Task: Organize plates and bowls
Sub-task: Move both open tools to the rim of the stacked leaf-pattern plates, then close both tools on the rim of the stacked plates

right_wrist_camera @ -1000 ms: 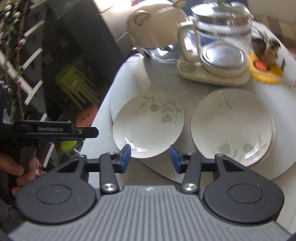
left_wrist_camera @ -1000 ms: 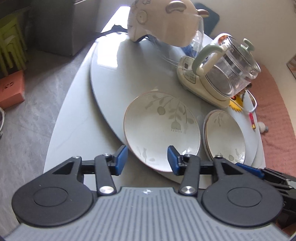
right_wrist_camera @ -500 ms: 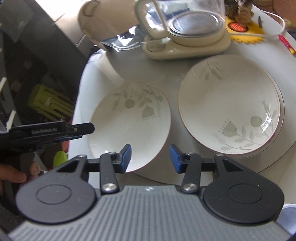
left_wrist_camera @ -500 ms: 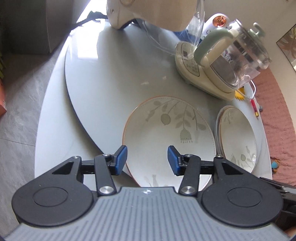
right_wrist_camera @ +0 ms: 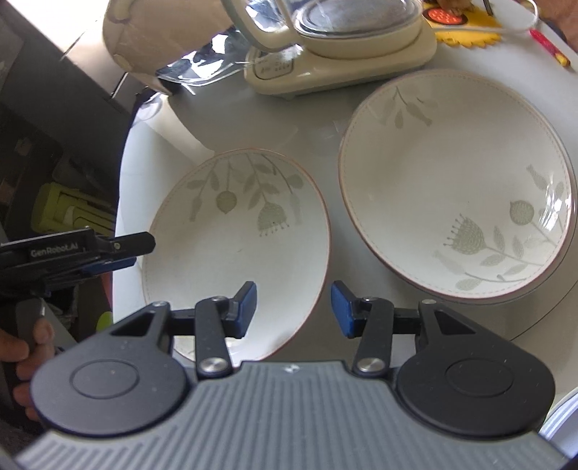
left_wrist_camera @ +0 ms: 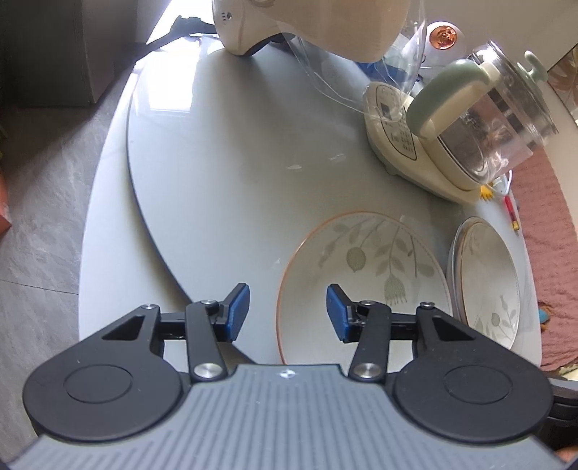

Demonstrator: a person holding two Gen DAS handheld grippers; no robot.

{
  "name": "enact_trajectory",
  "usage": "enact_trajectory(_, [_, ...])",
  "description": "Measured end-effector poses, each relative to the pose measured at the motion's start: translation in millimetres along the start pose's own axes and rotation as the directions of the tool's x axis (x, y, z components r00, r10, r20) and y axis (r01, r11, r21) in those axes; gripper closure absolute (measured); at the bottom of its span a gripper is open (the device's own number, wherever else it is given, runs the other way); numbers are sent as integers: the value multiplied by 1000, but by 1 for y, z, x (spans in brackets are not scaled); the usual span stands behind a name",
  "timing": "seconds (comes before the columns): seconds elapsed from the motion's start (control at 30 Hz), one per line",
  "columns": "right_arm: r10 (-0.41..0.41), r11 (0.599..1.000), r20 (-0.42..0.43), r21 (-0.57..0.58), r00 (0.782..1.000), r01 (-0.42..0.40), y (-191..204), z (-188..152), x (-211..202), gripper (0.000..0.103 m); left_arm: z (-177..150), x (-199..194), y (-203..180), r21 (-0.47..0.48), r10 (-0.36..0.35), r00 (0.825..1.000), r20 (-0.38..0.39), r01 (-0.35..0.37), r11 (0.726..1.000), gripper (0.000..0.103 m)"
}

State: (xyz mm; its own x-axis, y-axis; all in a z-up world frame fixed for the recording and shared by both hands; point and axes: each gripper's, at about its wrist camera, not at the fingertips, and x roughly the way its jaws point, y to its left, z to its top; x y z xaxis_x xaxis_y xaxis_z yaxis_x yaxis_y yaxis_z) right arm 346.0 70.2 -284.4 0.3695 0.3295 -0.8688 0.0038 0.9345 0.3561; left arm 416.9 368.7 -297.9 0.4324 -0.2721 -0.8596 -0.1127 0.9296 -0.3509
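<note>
A shallow white bowl with a grey leaf pattern lies on the grey turntable. My left gripper is open above the bowl's left rim, which shows between its blue pads. My right gripper is open over the same bowl's right rim. The left gripper also shows at the left of the right wrist view, held by a hand. A second patterned bowl sits to the right, on what looks like another dish.
A glass kettle on a cream base stands behind the bowls. A cream helmet with a clear visor is at the back. A yellow mat and a red pen lie at the far right. Floor lies left of the table's edge.
Both grippers have come down and closer to the left bowl. The left one shifted left to the bowl's left rim. The right one rolled and now stands over its right rim.
</note>
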Motion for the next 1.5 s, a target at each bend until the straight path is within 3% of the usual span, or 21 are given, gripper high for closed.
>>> enact_trajectory(0.17, [-9,1000,2,9,1000,9,-1,3,6,56,1,15,3,-10,-36,999,-30,36,999,60])
enact_trajectory(0.23, [-27,1000,10,3,1000,27,1,5,6,70,1,21,2,-1,-41,998,-43,41,999,76])
enact_trajectory(0.4, [-48,999,24,-12,999,49,1,7,8,75,2,28,3,17,-27,998,-49,28,999,88])
enact_trajectory(0.8, [33,998,11,-55,999,-32,-10,14,18,77,-3,23,7,28,-41,998,-43,43,999,90])
enact_trajectory(1.17, [62,992,11,-109,998,-60,-11,11,-4,77,-12,-14,-2,-1,-90,996,-2,90,996,90])
enact_trajectory(1.5, [90,979,33,-184,995,-82,-13,13,-30,77,-25,-36,-14,-2,-87,996,5,87,996,90])
